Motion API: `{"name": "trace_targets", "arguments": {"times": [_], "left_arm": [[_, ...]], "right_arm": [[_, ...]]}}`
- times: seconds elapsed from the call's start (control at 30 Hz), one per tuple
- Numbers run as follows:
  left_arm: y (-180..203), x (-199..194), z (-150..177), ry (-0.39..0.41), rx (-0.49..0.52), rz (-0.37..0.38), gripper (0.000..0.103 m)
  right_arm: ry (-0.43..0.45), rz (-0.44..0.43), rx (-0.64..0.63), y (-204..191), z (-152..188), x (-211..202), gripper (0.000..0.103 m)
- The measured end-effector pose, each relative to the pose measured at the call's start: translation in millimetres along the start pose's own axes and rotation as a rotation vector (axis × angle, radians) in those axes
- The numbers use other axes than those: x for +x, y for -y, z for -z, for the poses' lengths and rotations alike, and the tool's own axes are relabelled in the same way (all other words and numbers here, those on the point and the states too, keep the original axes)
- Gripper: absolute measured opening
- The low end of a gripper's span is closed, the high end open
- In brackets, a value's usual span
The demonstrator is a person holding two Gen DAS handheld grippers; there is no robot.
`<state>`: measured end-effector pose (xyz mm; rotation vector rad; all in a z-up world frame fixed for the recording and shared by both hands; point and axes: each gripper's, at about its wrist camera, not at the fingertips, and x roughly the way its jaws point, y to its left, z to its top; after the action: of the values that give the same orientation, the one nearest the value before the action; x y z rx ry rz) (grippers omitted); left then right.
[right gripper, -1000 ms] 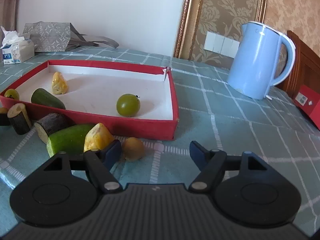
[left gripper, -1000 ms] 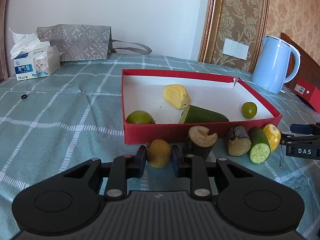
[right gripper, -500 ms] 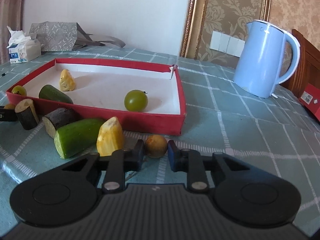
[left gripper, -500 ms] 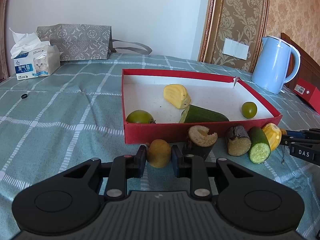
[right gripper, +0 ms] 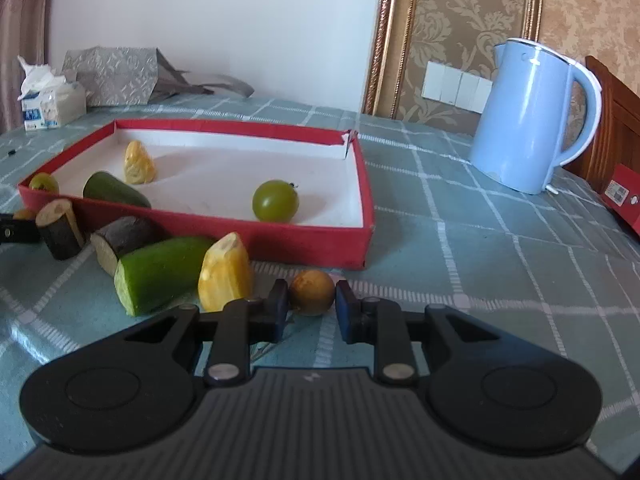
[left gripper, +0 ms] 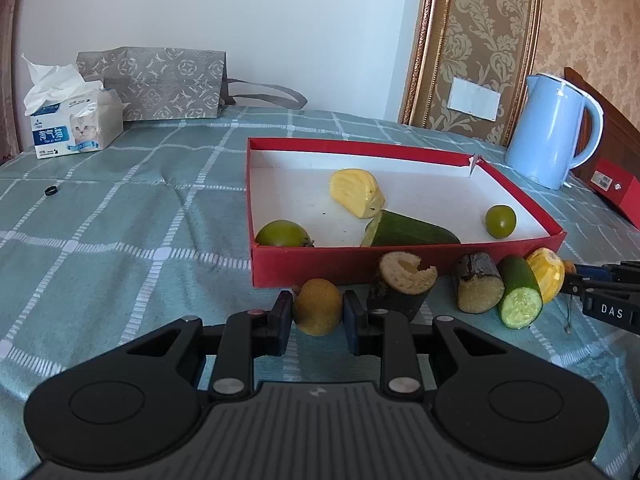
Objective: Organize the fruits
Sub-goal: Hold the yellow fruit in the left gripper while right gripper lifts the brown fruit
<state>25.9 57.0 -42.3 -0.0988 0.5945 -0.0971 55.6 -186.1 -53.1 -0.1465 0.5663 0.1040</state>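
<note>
**Daylit room, damask wall**

A white wall [left gripper: 280, 20] meets gold-framed damask wallpaper [left gripper: 480, 32] bearing a white switch plate [right gripper: 456, 82]. A teal checked cloth [left gripper: 100, 220] covers the bench. A curtain [right gripper: 20, 20] hangs left; dark wooden furniture [right gripper: 616, 120] stands right.

1. The left wrist view looked low across the table [left gripper: 120, 208] from its near edge, close to the red box [left gripper: 360, 268].
2. The right wrist view faced likewise, further right; both shared the red box [right gripper: 304, 246] and kettle [right gripper: 528, 120].
</note>
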Motion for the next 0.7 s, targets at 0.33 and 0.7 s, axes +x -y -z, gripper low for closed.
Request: {"name": "trace_targets", "arguments": {"times": [0.33,0.7], "left_arm": [[3.2,-3.1,0.5,-0.002,-0.016,-0.05,0.026],[5.1,-4.6,0.3,0.0,-0.013,-0.077,0.026]], "right_arm": [[-0.009,0.005,-0.002,0.4,0.0,0.7,0.024],[0.021,0.008,-0.002,0.6,1.0,-5.2,0.024]]}}
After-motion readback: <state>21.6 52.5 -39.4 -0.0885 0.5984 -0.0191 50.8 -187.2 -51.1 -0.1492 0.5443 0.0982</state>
